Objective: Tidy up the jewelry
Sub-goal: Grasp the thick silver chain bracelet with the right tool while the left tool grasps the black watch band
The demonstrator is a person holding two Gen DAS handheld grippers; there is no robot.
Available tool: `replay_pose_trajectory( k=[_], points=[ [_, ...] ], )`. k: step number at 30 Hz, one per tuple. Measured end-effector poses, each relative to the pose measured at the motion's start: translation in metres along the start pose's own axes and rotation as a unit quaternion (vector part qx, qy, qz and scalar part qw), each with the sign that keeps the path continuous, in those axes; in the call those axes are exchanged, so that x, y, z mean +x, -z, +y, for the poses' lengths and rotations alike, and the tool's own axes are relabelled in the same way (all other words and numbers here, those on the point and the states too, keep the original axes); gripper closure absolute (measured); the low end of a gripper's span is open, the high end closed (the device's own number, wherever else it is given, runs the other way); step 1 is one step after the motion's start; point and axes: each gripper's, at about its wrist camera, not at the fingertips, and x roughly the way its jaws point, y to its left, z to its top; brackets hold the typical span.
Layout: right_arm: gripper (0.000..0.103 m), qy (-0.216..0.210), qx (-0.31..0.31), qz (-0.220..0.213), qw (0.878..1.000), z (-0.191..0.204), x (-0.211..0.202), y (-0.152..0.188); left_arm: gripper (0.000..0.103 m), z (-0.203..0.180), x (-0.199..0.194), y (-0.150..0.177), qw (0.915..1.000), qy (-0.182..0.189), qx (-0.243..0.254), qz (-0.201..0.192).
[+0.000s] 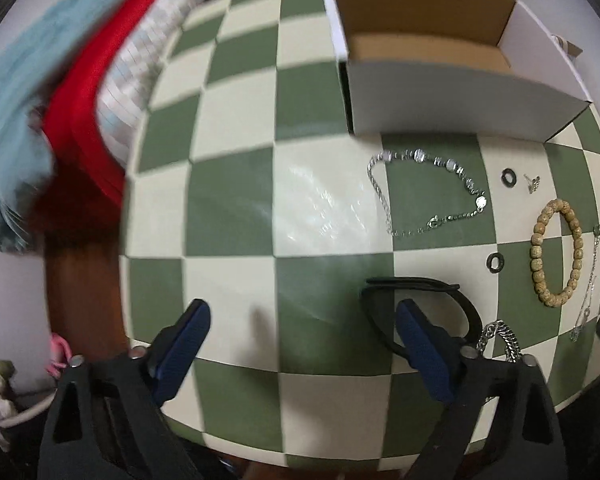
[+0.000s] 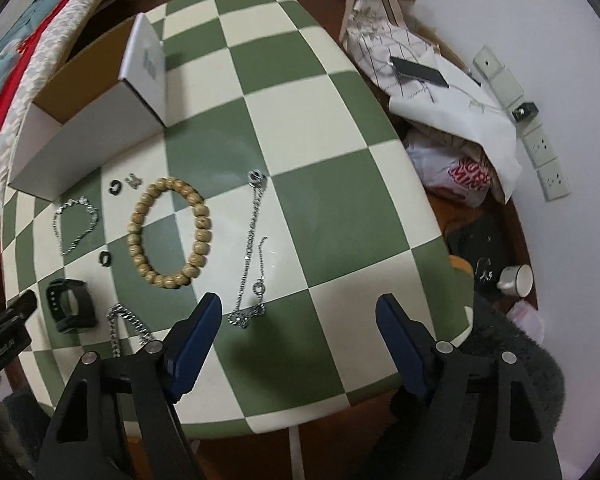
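Lying near the table's [image 2: 300,128] left edge, by the open white box [image 2: 84,136], are a brown bead bracelet [image 2: 168,232], silver chains [image 2: 252,248] and a black band [image 2: 70,306]. Both the left gripper [image 1: 304,344] and right gripper [image 2: 300,344] hang over the table with jaws wide apart, holding nothing.

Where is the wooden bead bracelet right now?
The wooden bead bracelet lies flat on the checkered table, left of centre in the right wrist view, between the long silver necklace and the silver bracelet.
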Motion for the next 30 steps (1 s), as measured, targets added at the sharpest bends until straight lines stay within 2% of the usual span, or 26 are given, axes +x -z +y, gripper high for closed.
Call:
replay_pose_trajectory(
  k=[1, 2, 4, 6, 7, 8, 10, 15, 21, 26, 28, 30],
  points=[
    [0.023, 0.0, 0.003, 0.0, 1.0, -0.002, 0.003, 0.0, 0.019, 0.0, 0.005, 0.0, 0.9999, 0.01, -0.004, 0.008],
    [0.023, -0.001, 0.006, 0.002, 1.0, -0.004, 0.005, 0.0, 0.028, 0.001, 0.01, 0.0, 0.9997, 0.019, -0.009, 0.015],
    [0.024, -0.006, 0.013, 0.006, 1.0, -0.008, 0.01, 0.002, 0.038, 0.001, 0.017, 0.001, 0.999, 0.034, -0.015, 0.025],
    [0.024, -0.008, 0.016, 0.007, 1.0, -0.012, 0.012, 0.003, 0.047, 0.002, 0.017, 0.002, 0.9986, 0.047, -0.023, 0.012],
    [0.025, -0.008, 0.017, 0.007, 1.0, -0.013, 0.013, 0.004, 0.058, 0.001, 0.016, 0.002, 0.998, 0.059, -0.023, 0.007],
    [0.026, -0.01, 0.018, 0.008, 1.0, -0.013, 0.014, 0.005, 0.078, -0.001, 0.016, 0.003, 0.9973, 0.07, -0.021, 0.003],
    [0.028, -0.016, 0.022, 0.011, 1.0, -0.014, 0.016, 0.006, 0.096, -0.01, 0.015, 0.003, 0.9976, 0.069, -0.003, -0.009],
    [0.031, -0.028, 0.014, 0.012, 0.999, -0.003, 0.013, 0.014, 0.1, -0.022, 0.016, 0.013, 0.998, 0.039, 0.04, -0.03],
    [0.033, -0.042, -0.042, 0.01, 0.998, 0.045, 0.011, 0.031, 0.101, -0.005, 0.012, 0.039, 0.998, 0.003, 0.052, -0.037],
    [0.039, -0.042, -0.086, 0.011, 0.995, 0.083, 0.017, 0.048, 0.101, 0.004, 0.007, 0.055, 0.9979, -0.012, 0.052, -0.037],
    [0.043, -0.017, -0.115, 0.002, 0.993, 0.097, 0.02, 0.056, 0.101, 0.011, 0.008, 0.055, 0.9982, -0.009, 0.047, -0.036],
    [0.052, -0.016, -0.137, -0.017, 0.99, 0.107, 0.019, 0.061, 0.101, 0.015, 0.011, 0.052, 0.9982, -0.009, 0.046, -0.038]
  ],
)
